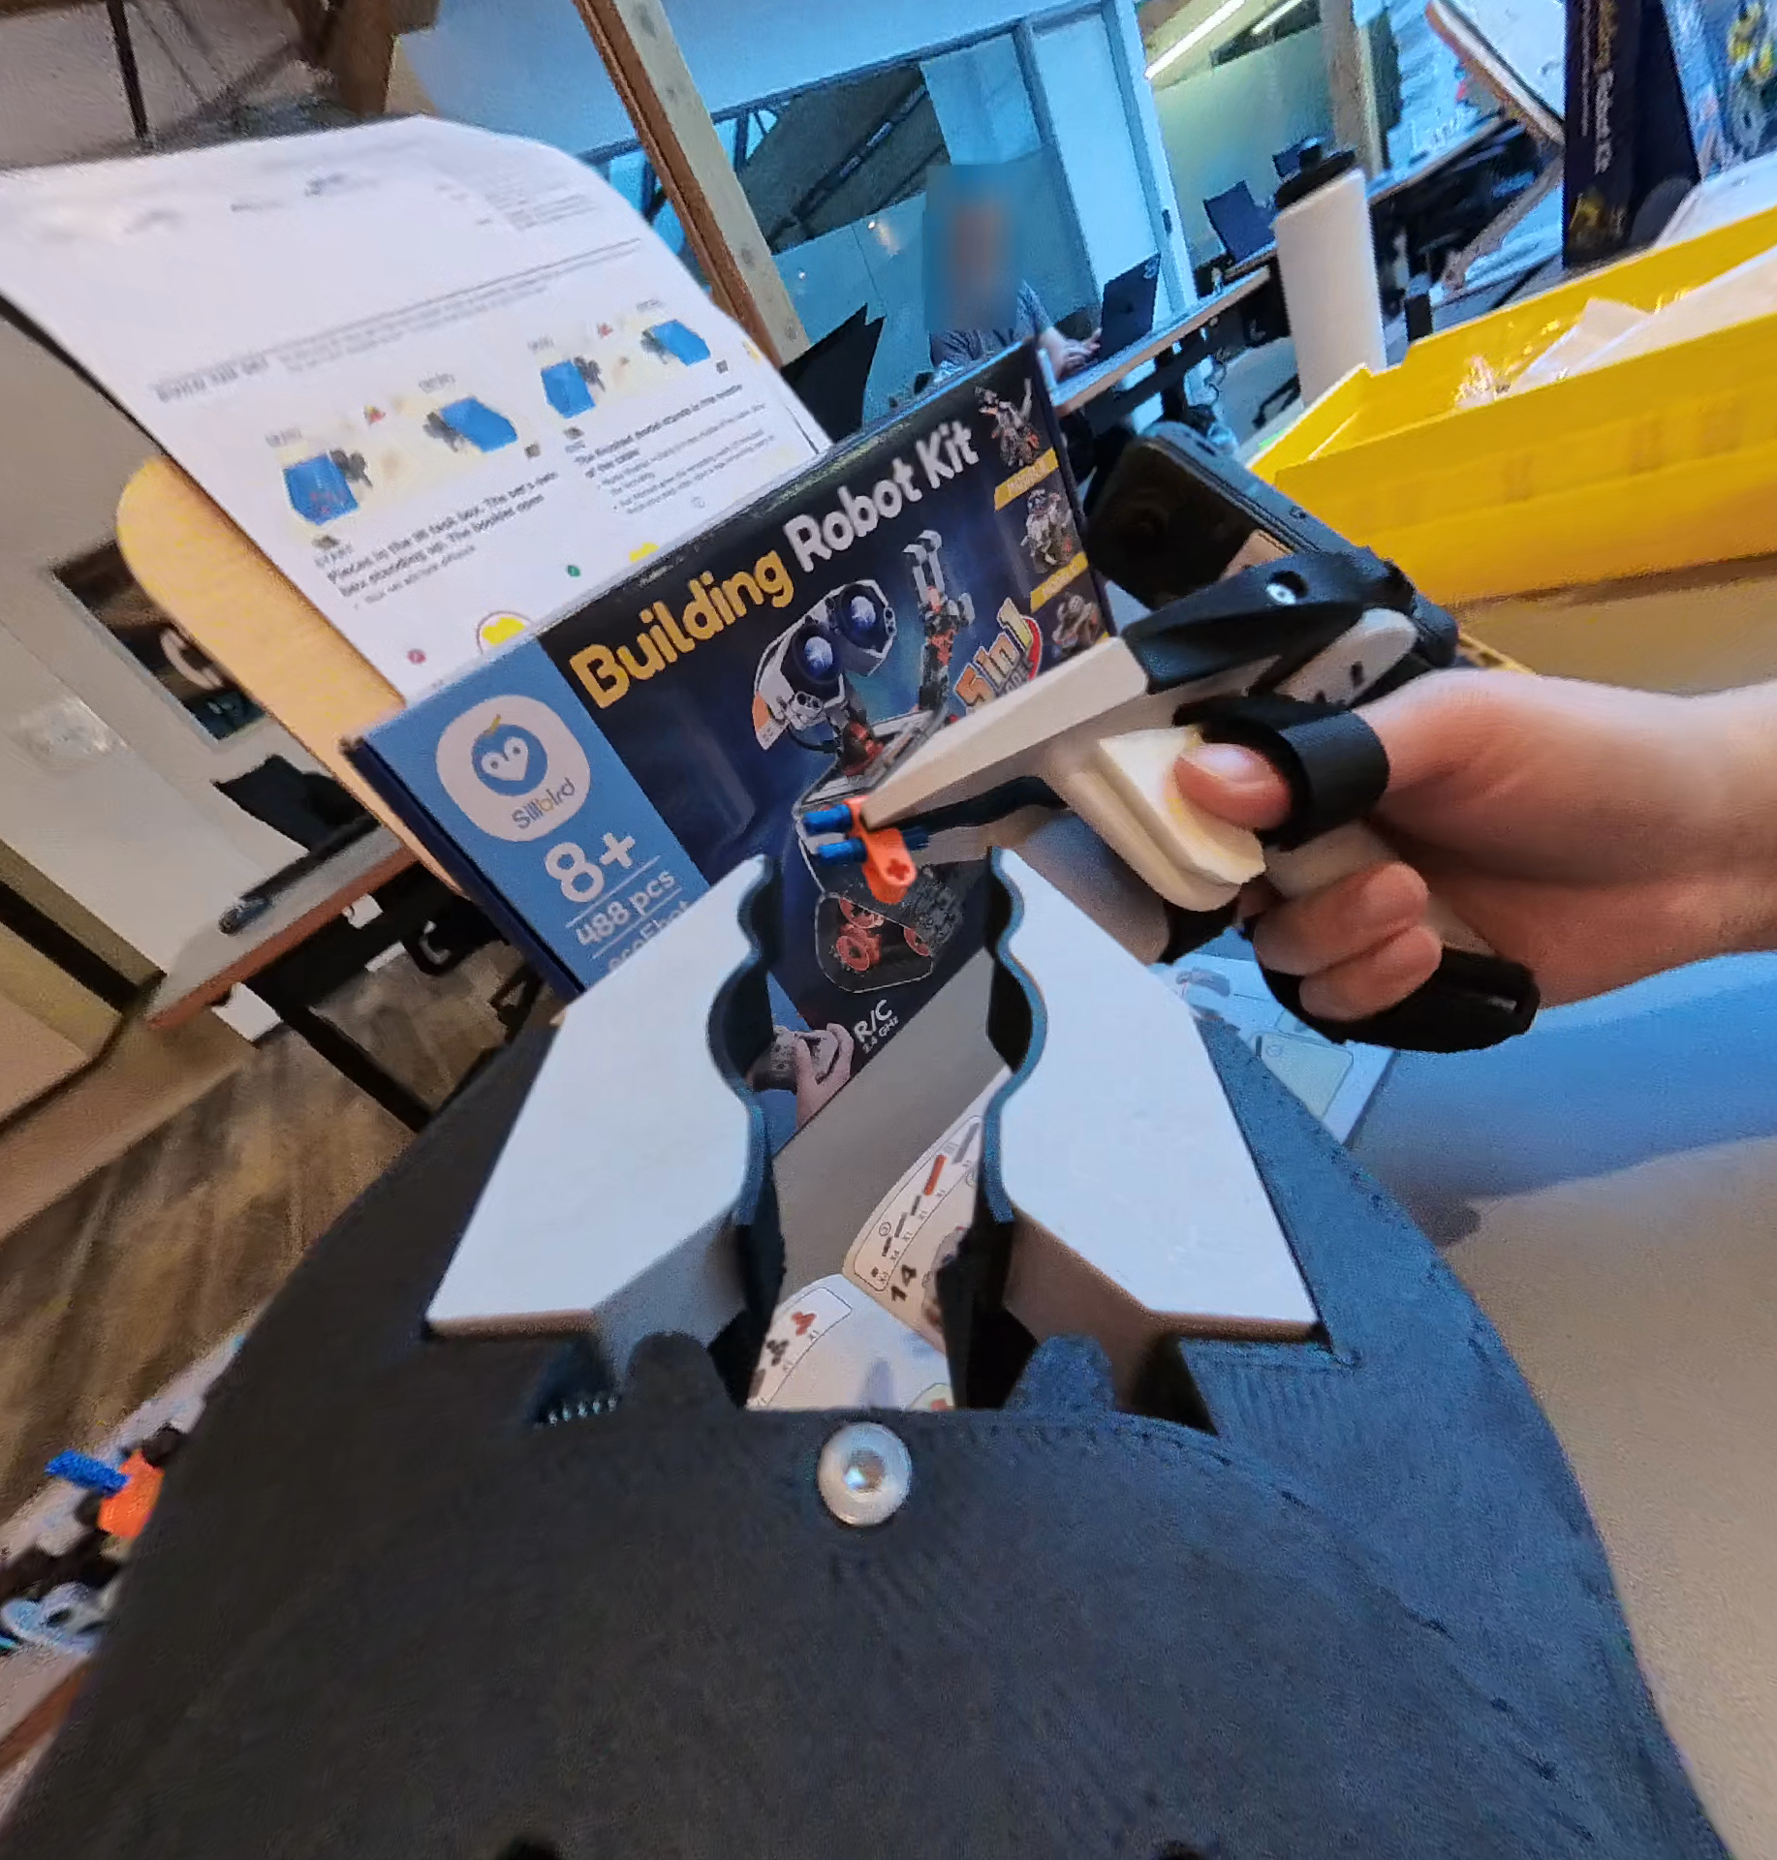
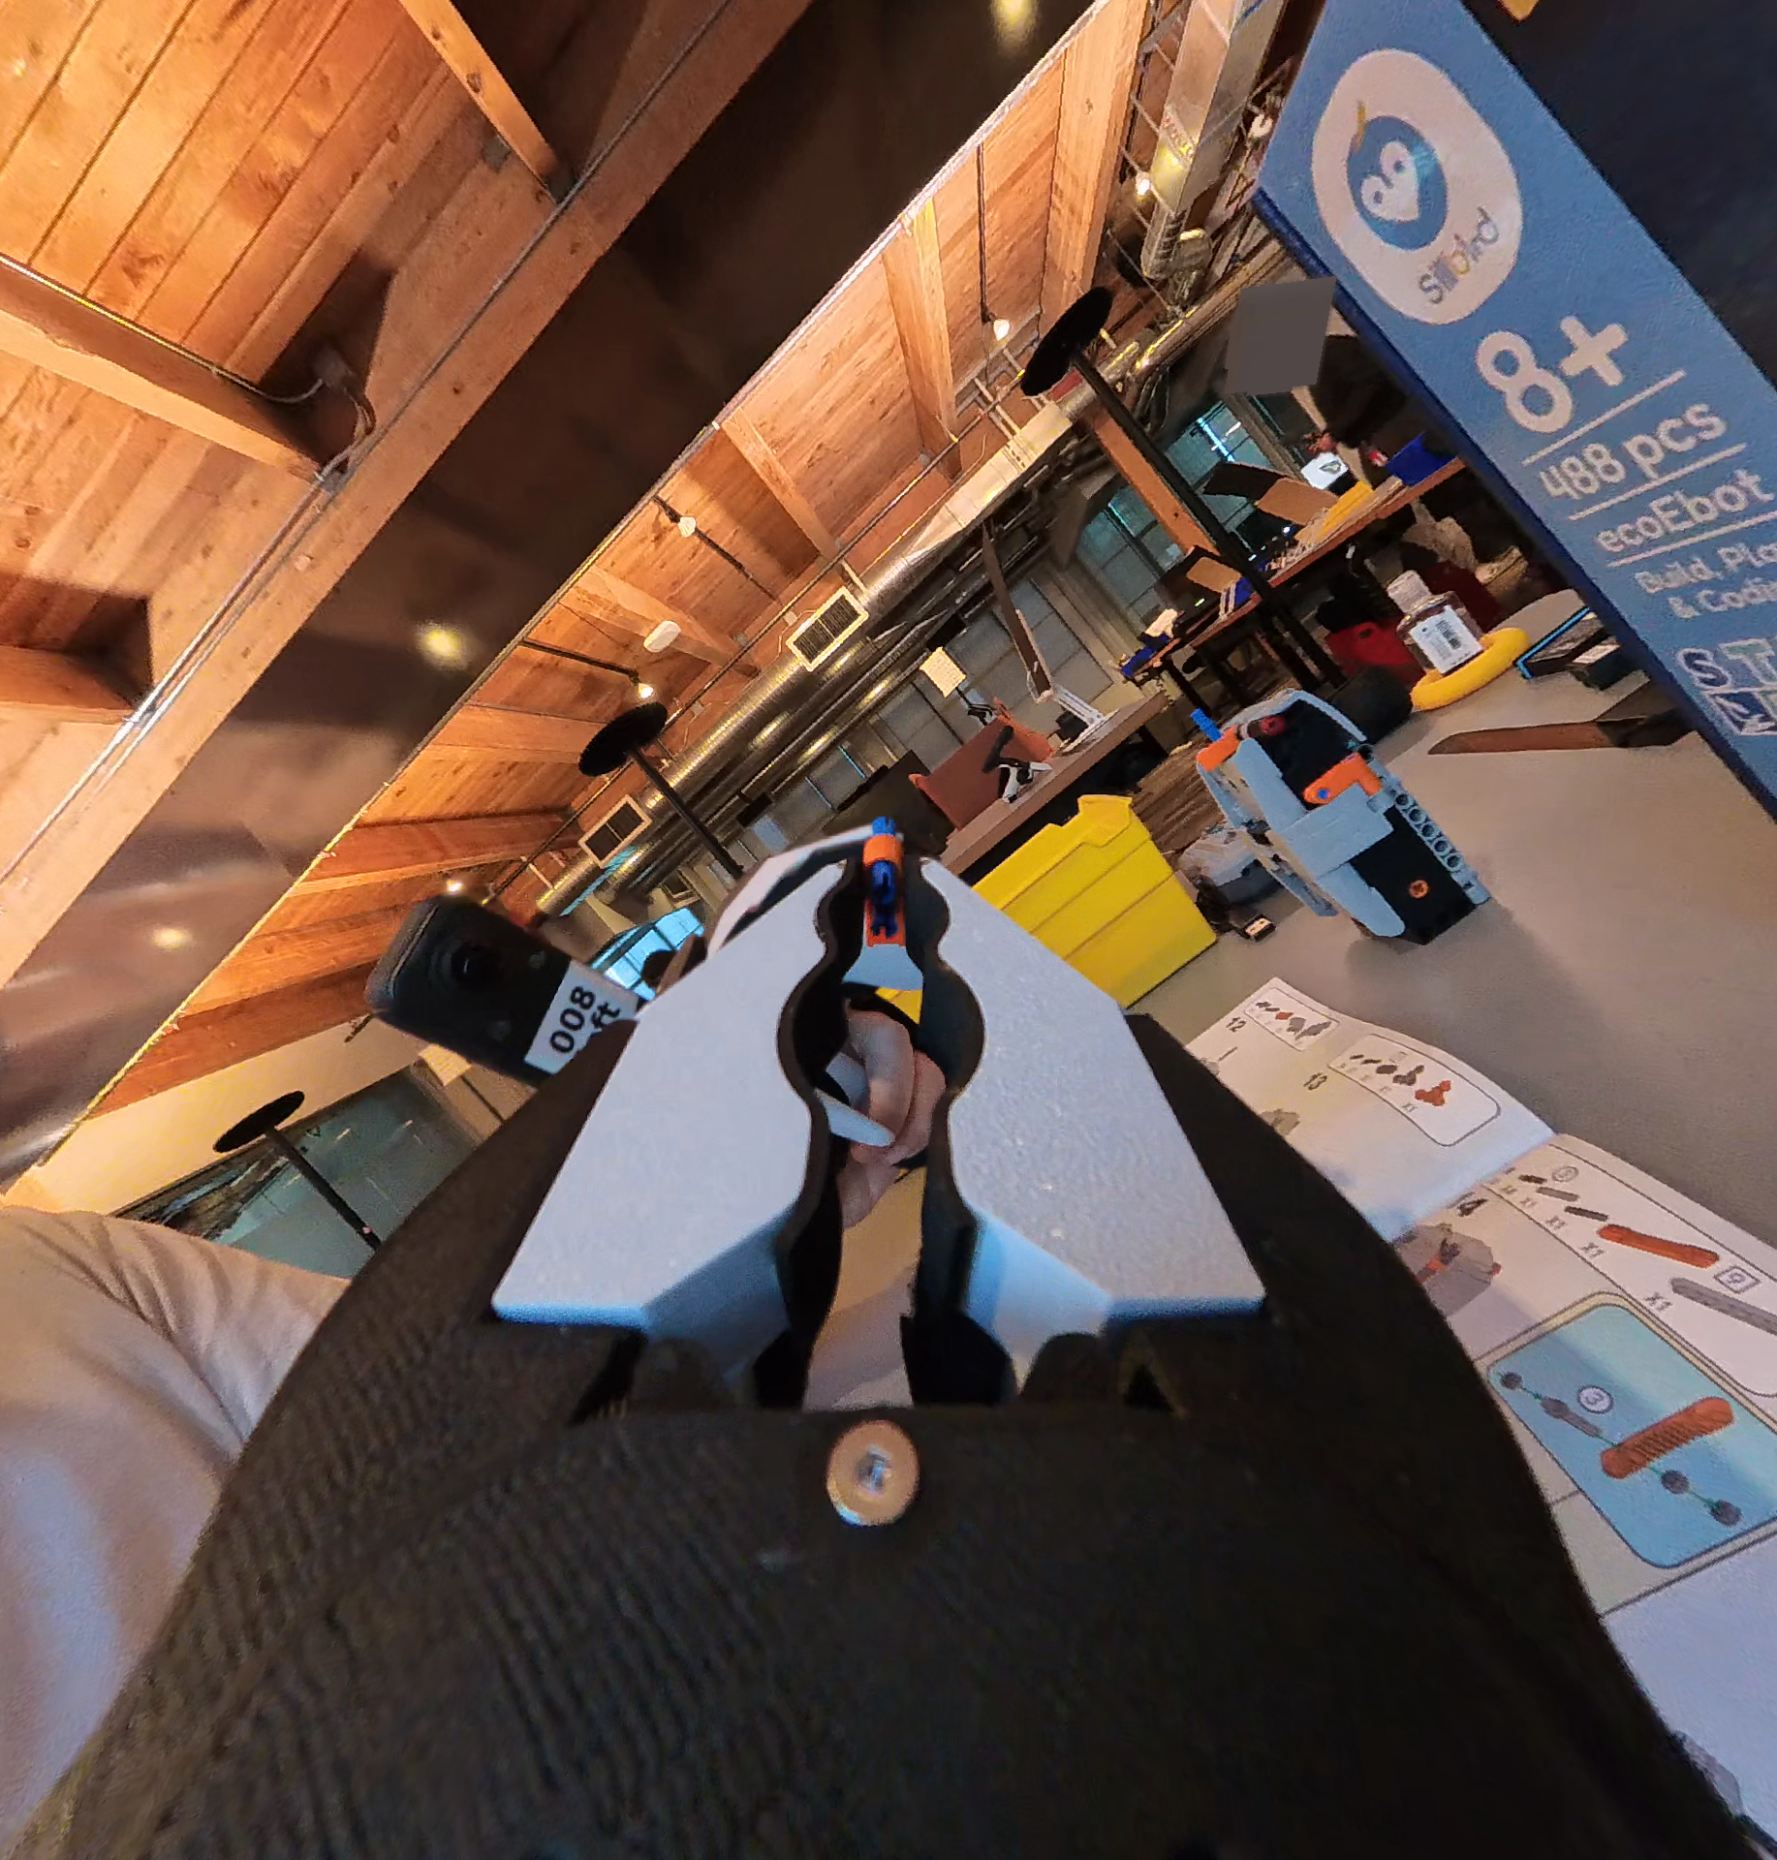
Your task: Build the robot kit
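My right gripper (image 2: pixel 882 871) is shut on a small orange connector with blue pins (image 2: pixel 880 891), held in the air. In the left wrist view the right gripper (image 1: pixel 869 813) comes in from the right in a hand, and the orange connector (image 1: pixel 879 856) hangs at its tips. My left gripper (image 1: pixel 879 886) is open and empty. Its fingertips sit just below and on either side of the connector, without touching it. The left gripper's camera (image 2: pixel 472 981) faces the right gripper.
A blue robot kit box (image 1: pixel 683 725) stands upright behind the grippers (image 2: pixel 1569 403). An open instruction booklet (image 2: pixel 1468 1258) lies on the grey table. A part-built grey and black model (image 2: pixel 1337 815) and a yellow bin (image 1: pixel 1569 433) stand farther off. Loose pieces (image 1: pixel 89 1510) lie at lower left. Only a small space, under 4 cm, lies between the two pairs of fingers.
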The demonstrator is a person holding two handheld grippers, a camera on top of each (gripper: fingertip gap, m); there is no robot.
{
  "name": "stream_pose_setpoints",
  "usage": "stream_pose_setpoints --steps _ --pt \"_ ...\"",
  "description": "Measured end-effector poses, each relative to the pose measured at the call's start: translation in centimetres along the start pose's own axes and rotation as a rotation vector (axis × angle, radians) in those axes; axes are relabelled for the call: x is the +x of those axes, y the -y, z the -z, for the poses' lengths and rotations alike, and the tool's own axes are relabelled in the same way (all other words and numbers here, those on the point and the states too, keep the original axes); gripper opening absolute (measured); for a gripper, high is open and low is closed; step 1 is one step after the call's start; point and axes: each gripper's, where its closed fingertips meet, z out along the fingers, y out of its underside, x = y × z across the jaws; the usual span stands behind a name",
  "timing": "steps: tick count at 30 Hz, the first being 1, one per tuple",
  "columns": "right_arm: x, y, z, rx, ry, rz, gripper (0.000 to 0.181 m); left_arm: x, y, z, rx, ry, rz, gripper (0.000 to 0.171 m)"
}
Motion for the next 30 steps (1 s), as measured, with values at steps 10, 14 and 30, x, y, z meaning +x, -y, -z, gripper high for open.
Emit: stream_pose_setpoints --steps 10,14,30 --pt "-0.1 -1.0 -0.1 -0.091 0.018 -0.044 0.005 0.3 -0.9 -0.6 -0.066 0.053 -0.093 0.033" --pt "0.4 -1.3 0.1 -0.13 -0.005 -0.052 0.006 0.6 -1.4 -0.6 -0.088 0.016 -0.072 0.032" --pt "0.6 -6.1 0.5 -0.501 0.012 -0.038 0.006 1.0 -4.0 2.2 -0.21 -0.595 1.042 0.022"
